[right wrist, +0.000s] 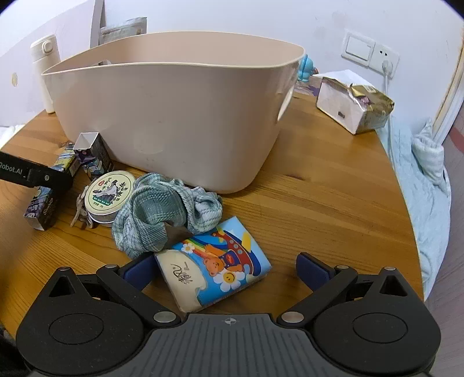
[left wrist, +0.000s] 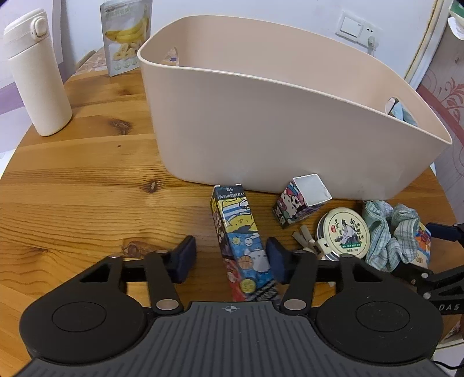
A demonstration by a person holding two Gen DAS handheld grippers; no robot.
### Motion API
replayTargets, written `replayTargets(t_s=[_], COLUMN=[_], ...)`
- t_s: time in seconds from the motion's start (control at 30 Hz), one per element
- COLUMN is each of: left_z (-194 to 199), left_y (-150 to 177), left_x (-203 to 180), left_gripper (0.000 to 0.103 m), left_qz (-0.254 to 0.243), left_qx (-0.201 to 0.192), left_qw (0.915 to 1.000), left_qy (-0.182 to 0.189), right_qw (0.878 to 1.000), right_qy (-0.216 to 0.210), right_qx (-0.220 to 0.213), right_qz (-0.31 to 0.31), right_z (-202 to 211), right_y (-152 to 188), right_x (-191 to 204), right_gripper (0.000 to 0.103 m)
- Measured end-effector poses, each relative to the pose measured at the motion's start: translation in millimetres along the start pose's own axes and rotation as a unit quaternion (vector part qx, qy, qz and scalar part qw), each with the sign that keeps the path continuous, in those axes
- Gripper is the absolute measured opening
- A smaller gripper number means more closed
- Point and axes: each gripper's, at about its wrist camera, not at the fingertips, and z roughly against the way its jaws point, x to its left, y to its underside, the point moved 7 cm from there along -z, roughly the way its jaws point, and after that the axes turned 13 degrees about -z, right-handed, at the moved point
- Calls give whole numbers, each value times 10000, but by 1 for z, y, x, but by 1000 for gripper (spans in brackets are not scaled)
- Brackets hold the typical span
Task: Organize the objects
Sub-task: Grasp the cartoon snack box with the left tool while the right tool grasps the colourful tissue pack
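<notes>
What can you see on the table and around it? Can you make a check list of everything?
Surface: round wooden table, knots in the grain.
Job's things: beige bin; cartoon carton lying flat; small open box; round tin; green checked cloth; tissue pack; clothespins.
Clutter: white flask, banana chip bag, torn paper package.
Grippers: left gripper open around carton; right gripper open around tissue pack.
Cables: white cord from wall socket.
Surroundings: white wall, light switch.

A round wooden table [right wrist: 333,185] (knotty pine planks) stands against a pale white wall [right wrist: 232,17] bearing a switch and socket plate [right wrist: 369,53]; bedding [right wrist: 420,188] lies beside its right edge.
</notes>
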Motion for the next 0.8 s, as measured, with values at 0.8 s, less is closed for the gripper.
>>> replayTargets(t_s=[0.8], left_z=[14], left_y=[14], left_x=[-3], left_gripper=[23], left_qz=[-12], left_qx=[-126], left_qw=[9991], left_qy=[399], right_qw=[9996], right_qy=[9], right_qx=[-116], right_qz=[-246], right_z=[15], right_y=[5], right_x=[-2], right_gripper=[73])
